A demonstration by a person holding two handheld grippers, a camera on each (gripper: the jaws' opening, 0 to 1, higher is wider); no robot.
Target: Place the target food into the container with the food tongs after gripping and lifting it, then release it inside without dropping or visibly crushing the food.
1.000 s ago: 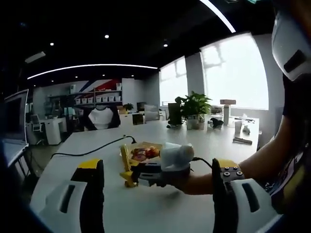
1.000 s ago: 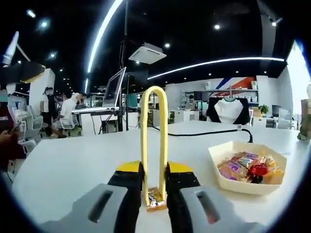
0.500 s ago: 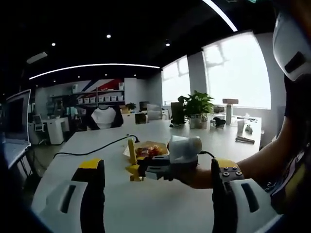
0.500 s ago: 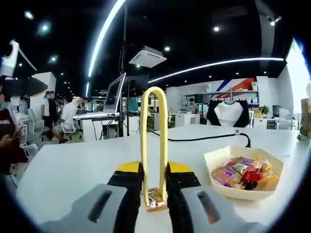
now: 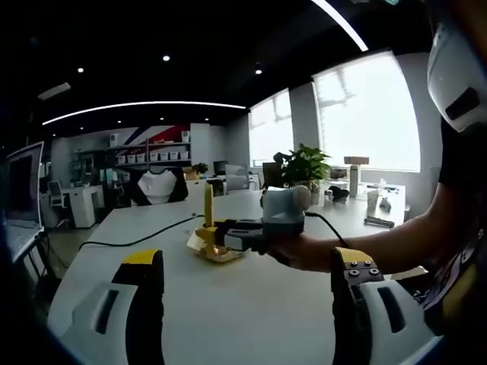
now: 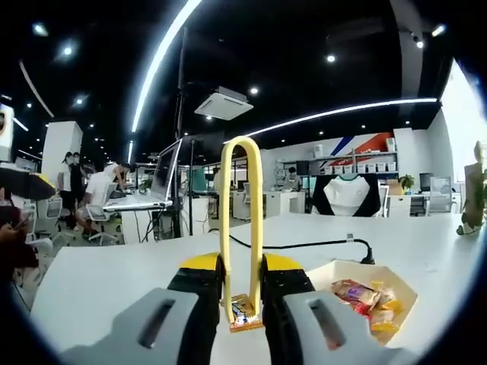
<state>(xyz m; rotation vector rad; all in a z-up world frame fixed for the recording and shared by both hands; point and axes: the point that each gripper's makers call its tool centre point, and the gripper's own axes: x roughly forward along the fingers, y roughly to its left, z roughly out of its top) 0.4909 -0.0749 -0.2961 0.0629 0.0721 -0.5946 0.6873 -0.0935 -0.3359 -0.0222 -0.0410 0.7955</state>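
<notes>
My right gripper [image 6: 241, 268] is shut on the handles of yellow food tongs [image 6: 256, 199], which stand upright between its jaws. The tongs' tips pinch a small wrapped snack [image 6: 242, 310]. The cream tray [image 6: 335, 268] with several wrapped snacks [image 6: 365, 295] lies low on the right of the right gripper view. In the left gripper view the right gripper [image 5: 259, 230], in a person's hand, holds the tongs [image 5: 208, 207] just over the tray [image 5: 217, 252]. My left gripper [image 5: 247, 283] hangs open over the white table, holding nothing.
A black cable [image 5: 144, 237] crosses the white table [image 5: 228, 323] behind the tray. A potted plant [image 5: 304, 163] and small items stand at the far right end. Desks, a monitor [image 6: 171, 171] and people [image 6: 99, 190] are beyond the table.
The right gripper with the tongs and snack has risen and moved over to the tray. In the right gripper view the tray now sits lower and closer. The left gripper stays open.
</notes>
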